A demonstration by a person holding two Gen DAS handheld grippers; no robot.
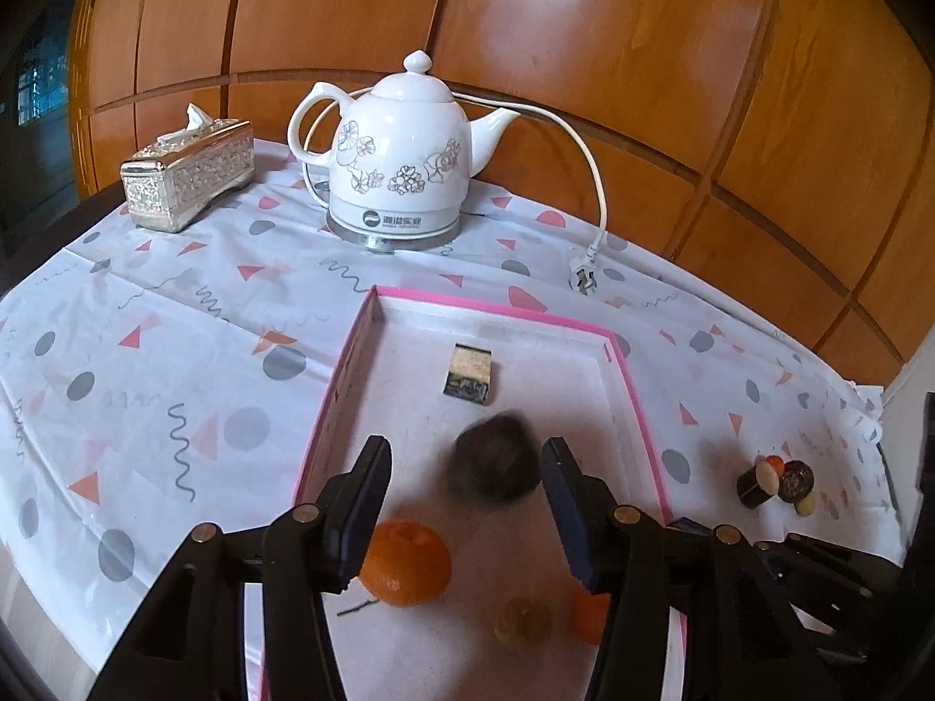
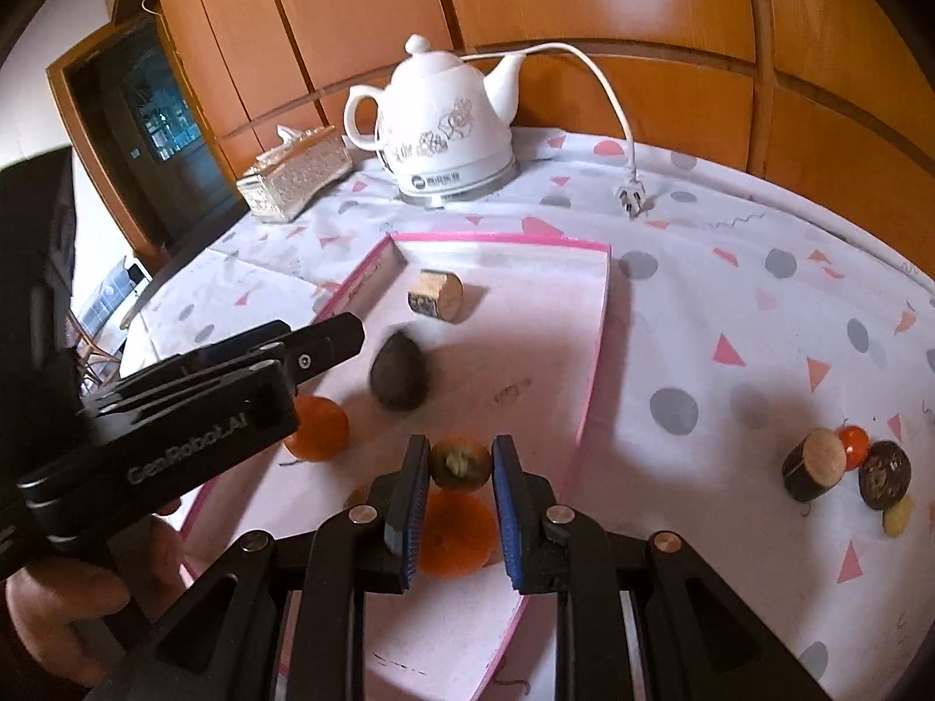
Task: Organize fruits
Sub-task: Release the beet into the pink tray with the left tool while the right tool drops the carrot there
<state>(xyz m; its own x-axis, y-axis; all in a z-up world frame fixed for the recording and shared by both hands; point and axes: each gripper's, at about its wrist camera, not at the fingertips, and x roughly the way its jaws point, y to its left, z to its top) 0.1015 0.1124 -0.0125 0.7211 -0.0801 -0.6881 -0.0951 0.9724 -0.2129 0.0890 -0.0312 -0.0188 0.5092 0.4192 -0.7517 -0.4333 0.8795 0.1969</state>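
Fruit inventory: pink-rimmed tray holds one dark avocado, two oranges and one small printed block. Right wrist view alone shows a person's hand carrying the left gripper; the right gripper pinches a small orange-green fruit above the tray. Left wrist view shows the left jaws spread, the blurred avocado lying between them untouched. Four small pieces cluster on the patterned cloth outside the tray.

I count:
Oranges in tray: two
Avocado: one
Kettle: one
Tissue box: one
Pink-rimmed tray: one
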